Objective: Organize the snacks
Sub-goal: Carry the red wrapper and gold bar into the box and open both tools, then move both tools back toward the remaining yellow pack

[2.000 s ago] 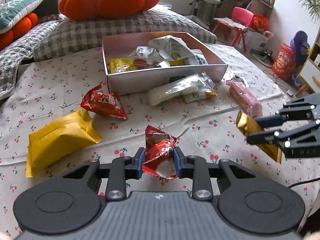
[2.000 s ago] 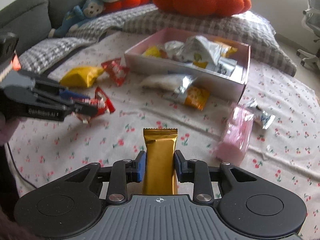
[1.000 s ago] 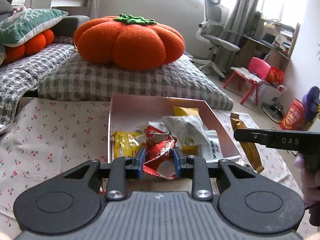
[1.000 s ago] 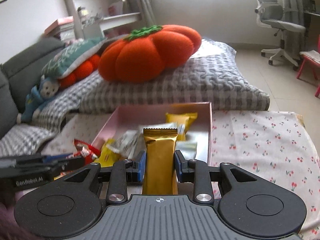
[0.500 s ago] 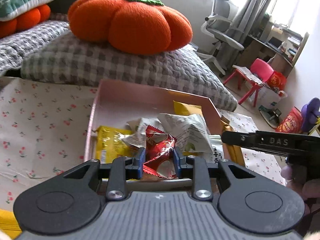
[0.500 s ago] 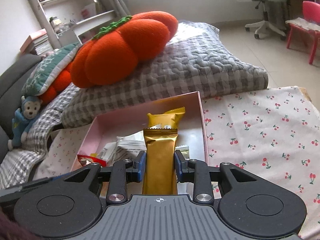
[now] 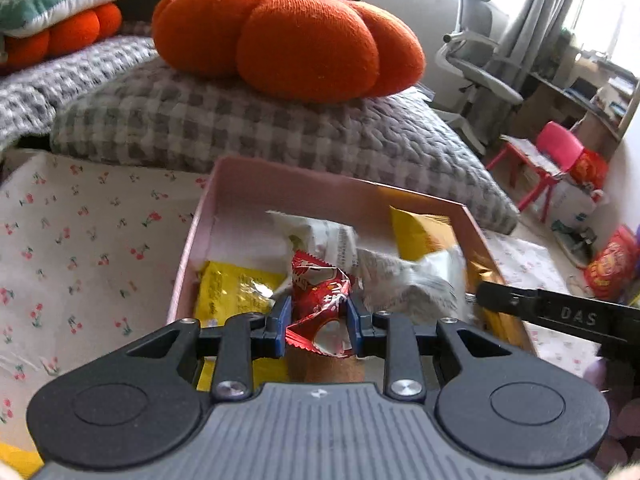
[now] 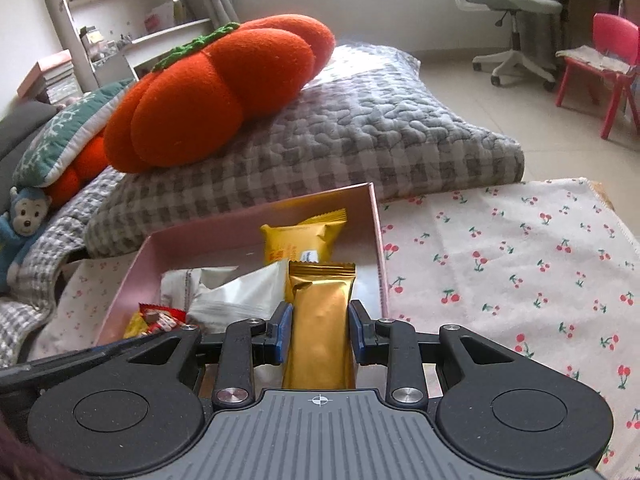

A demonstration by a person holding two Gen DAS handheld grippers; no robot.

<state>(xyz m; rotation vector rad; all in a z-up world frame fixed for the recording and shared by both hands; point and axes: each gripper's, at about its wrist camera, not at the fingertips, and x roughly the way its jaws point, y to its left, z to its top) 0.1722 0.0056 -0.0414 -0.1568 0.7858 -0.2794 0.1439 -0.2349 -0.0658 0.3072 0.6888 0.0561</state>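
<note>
In the left wrist view, a crumpled red foil wrapper (image 7: pixel 320 304) with white lettering is pinched between the blue pads of the left gripper (image 7: pixel 317 318), whose black linkage arms and ribbed grey body fill the lower part of the picture. The wrapper is held over the near end of a shallow pink cardboard box (image 7: pixel 188 264) with straight walls. Inside the box are seen a glossy yellow packet (image 7: pixel 230 292), a wrinkled white bag (image 7: pixel 404 276) and a matte yellow pouch (image 7: pixel 420 232) leaning at the far right corner. The box stands on a white cloth (image 7: pixel 80 248) printed with small cherries. Behind it lies a quilted grey checked cushion (image 7: pixel 256 128), and on that a plump orange pumpkin pillow (image 7: pixel 288 36) of soft fleece with a green knitted stem. The black side of the right gripper (image 7: pixel 560 314) is seen at the right edge, over the box's right wall. In the right wrist view, a smooth gold bar (image 8: pixel 320 320), long and flat with a crimped serrated end, is clamped between the blue pads of the right gripper (image 8: pixel 319 334) and is held upright over the box's (image 8: pixel 376 232) right side. Beyond it the yellow pouch (image 8: pixel 304 236) and white bag (image 8: pixel 240 296) lie in the box, and the red wrapper (image 8: pixel 162 318) shows at the left beside the left gripper's dark arm.
</note>
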